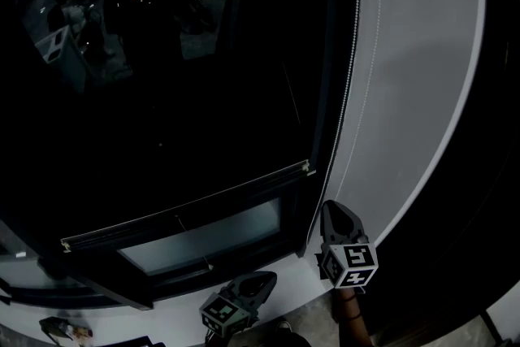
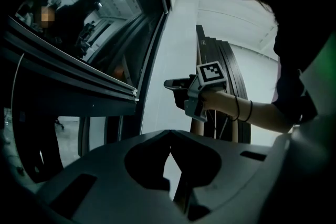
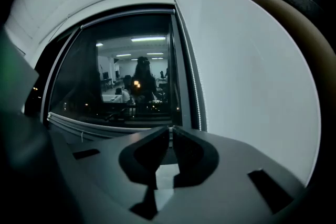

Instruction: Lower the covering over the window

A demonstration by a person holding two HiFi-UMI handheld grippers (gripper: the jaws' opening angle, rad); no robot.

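Gleaming dark glass window (image 1: 162,93), thin beaded cord (image 1: 350,77)

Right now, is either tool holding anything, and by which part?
Nothing is held: left tool and right tool both have jaws together, empty. The bead chain hangs beside the right tool, ungripped.

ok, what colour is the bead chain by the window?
Chain: white, clearest in the right gripper view.

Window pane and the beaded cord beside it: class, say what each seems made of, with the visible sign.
Window pane: glass, glossy; it mirrors ceiling lights and a room.
Beaded cord: a line of small pale beads, plastic or metal; too small to tell which.
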